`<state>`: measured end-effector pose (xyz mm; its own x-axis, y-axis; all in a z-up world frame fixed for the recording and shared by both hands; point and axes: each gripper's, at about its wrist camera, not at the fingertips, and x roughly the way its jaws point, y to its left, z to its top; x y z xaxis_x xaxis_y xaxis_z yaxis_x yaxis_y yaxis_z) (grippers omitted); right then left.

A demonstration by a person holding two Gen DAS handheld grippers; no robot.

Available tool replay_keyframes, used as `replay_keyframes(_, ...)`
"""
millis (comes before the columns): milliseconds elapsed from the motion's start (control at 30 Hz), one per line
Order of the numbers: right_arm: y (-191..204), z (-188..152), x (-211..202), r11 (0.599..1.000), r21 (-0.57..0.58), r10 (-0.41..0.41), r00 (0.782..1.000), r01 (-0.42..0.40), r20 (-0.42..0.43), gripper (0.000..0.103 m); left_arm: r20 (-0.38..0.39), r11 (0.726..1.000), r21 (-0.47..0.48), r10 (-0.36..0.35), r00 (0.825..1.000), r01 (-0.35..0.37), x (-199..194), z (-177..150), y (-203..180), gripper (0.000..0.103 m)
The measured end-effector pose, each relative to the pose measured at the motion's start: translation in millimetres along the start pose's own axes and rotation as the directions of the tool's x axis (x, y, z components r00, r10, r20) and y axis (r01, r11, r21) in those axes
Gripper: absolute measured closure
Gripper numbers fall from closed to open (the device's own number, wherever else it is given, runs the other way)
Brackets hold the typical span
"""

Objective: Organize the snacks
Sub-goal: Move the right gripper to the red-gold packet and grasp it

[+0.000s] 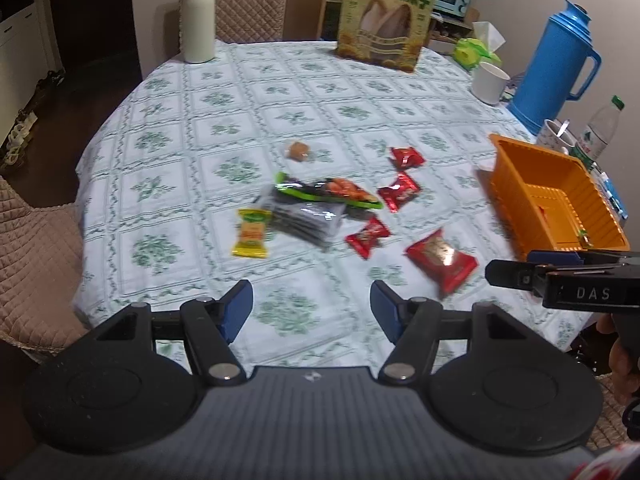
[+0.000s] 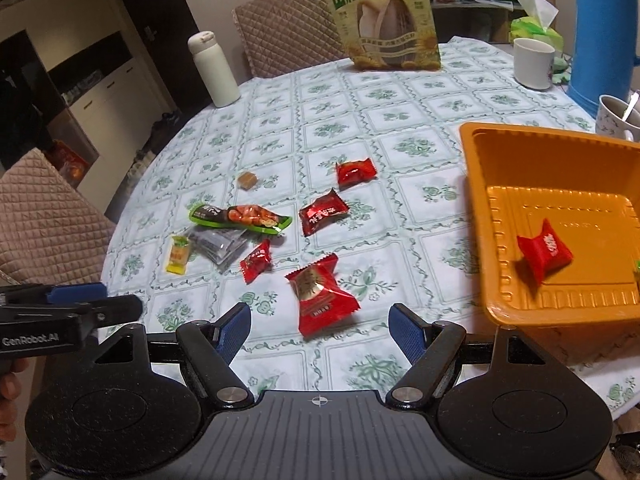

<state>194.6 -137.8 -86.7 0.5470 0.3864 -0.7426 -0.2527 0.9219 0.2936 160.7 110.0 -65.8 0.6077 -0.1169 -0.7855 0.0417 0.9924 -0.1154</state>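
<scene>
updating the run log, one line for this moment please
left tongs open, empty | right tongs open, empty | orange tray: one red candy

Your left wrist view looks from the table's near edge, down and forward past the left gripper (image 1: 312, 306). Your right wrist view sits alongside, nearer the orange tray (image 2: 476, 216). Both share the scattered snacks and the sunflower-seed bag (image 1: 386, 20).
</scene>
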Motion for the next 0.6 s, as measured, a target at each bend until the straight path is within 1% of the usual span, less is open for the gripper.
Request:
replay_keyframes(167, 9.4, 2.1, 12.8, 0.999, -0.023, -0.023, 1.0, 0.023, 0.001, 0.027, -0.001, 1.0, -0.007, 0.009, 1.0, -0.009, 4.5, 1.8, 19.5, 0.041)
replay_keyframes(300, 17.6, 4.0, 23.7, 0.998, -0.049, -0.041, 0.999, 0.041, 0.007, 0.027, 0.002, 0.999, 0.017, 0.029, 1.0, -0.029, 10.0, 3.8, 29.3, 0.041)
replay_keyframes(600, 33.5, 5.1, 49.0, 0.989, -0.138, -0.057, 0.998, 0.06, 0.029, 0.027, 0.0, 1.0, 0.014, 0.025, 1.0, -0.025, 19.3, 5.4, 52.5, 0.041)
